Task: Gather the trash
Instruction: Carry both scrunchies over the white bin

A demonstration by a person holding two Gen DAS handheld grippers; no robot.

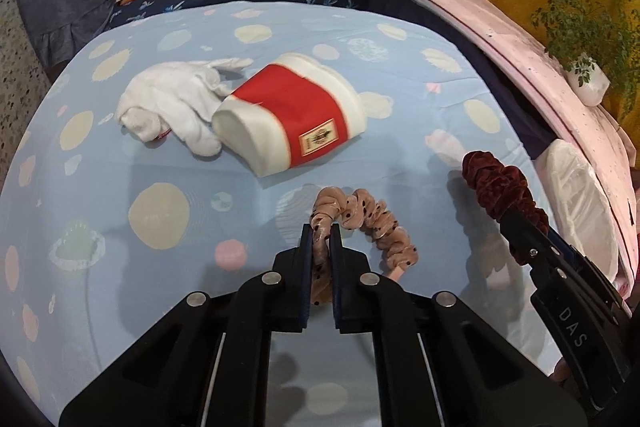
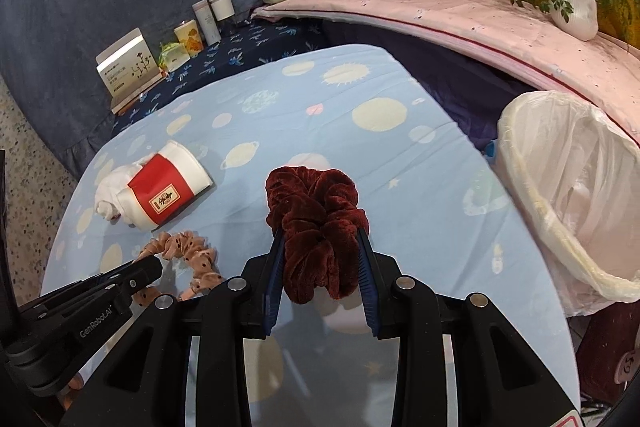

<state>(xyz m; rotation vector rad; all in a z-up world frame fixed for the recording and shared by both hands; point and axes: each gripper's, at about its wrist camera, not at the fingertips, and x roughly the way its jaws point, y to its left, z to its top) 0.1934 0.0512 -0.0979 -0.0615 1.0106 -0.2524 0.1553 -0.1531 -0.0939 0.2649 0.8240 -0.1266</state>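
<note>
The right tool (image 2: 322,247) is gripping a dark red scrunchie (image 2: 316,223), which is bunching up between its blue pads and hanging clear above the tabletop (image 2: 400,163) with its blue spotted cloth. The left tool (image 1: 321,239) is clamping tight on one end of a pink dotted scrunchie (image 1: 360,219); the rest of that loop is trailing off to the tool's right and appears to be resting partly on the cloth.

The relation that matters is where the bin (image 2: 560,195) sits. With its white liner open, it is standing off the tabletop's right edge, just beside it and ahead of the right tool to its right. The right hand is therefore the nearer one, with nothing standing between its load and the rim. The left tool is sitting further left, with the right tool lying between it and the bin, so it would probably have to follow behind or cross over.

A red-and-white paper cup (image 1: 288,115) is lying on its side beside a white glove (image 1: 172,103), well apart from both tools, at the far left.
</note>
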